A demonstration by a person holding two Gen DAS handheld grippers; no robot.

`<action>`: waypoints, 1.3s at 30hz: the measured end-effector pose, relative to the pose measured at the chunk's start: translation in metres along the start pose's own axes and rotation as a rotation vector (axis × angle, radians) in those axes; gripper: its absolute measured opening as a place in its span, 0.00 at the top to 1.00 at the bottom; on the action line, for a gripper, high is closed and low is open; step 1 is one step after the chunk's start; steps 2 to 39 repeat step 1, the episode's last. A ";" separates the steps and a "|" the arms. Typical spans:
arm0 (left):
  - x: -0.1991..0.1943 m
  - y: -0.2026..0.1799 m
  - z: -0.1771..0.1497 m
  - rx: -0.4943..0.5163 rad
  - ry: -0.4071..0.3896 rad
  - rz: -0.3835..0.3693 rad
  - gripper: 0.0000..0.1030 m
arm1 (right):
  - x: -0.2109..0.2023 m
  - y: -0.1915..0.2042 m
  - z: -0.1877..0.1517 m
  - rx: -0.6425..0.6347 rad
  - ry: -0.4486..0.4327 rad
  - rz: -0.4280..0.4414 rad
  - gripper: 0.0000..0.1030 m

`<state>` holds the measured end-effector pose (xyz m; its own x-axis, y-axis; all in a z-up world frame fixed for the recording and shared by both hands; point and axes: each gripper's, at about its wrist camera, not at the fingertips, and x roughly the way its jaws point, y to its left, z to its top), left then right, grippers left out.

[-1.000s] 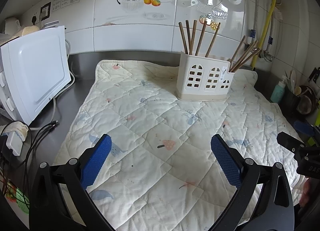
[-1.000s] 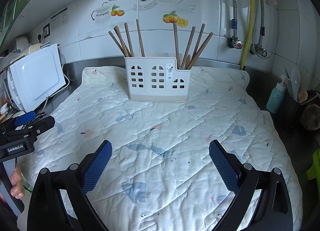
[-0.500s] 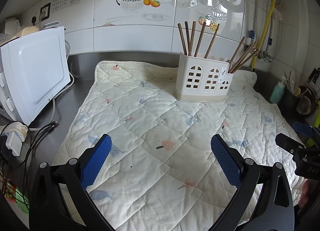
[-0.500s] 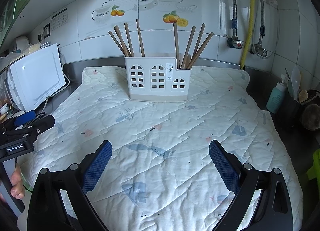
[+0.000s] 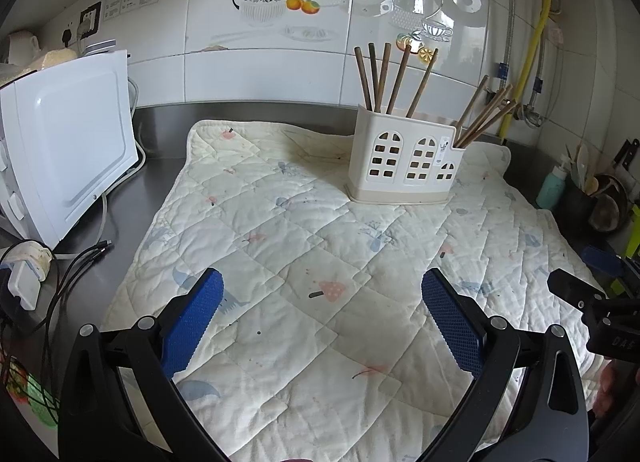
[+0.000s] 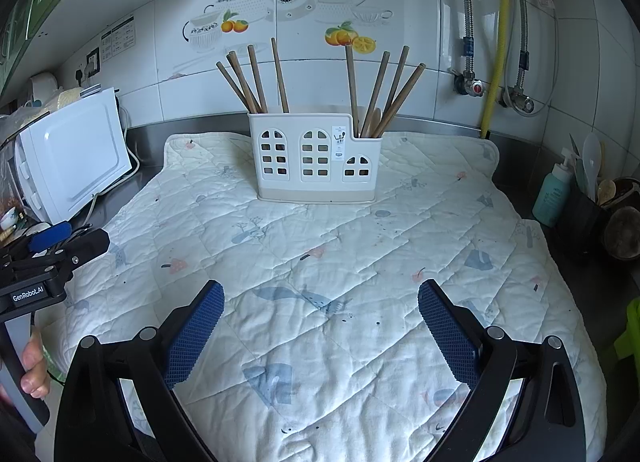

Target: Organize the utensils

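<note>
A white utensil holder with window cut-outs stands upright at the far side of a quilted mat. Several brown wooden sticks stand in its tall compartment, and several more lean in the low one. My left gripper hovers open over the near part of the mat, nothing between its blue pads. My right gripper is likewise open and empty, well short of the holder. Each view shows the other gripper at its edge.
A white microwave sits on the steel counter at the left, with cables and a plug beside it. A teal soap bottle and a dark pot of spoons stand at the right. Tiled wall behind.
The left wrist view has shifted slightly, so the holder sits a little further left in it. The right gripper has stayed still. Both remain open.
</note>
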<state>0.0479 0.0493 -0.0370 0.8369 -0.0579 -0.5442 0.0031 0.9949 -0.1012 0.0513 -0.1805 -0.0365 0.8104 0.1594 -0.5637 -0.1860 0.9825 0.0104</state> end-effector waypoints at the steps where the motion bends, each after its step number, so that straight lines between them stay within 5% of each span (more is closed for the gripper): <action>1: 0.000 0.000 0.000 -0.002 0.000 -0.001 0.05 | 0.000 0.000 0.000 0.000 -0.001 0.000 0.09; 39: 0.000 0.000 0.000 -0.002 0.000 -0.001 0.05 | 0.000 0.000 0.000 0.000 -0.001 0.000 0.09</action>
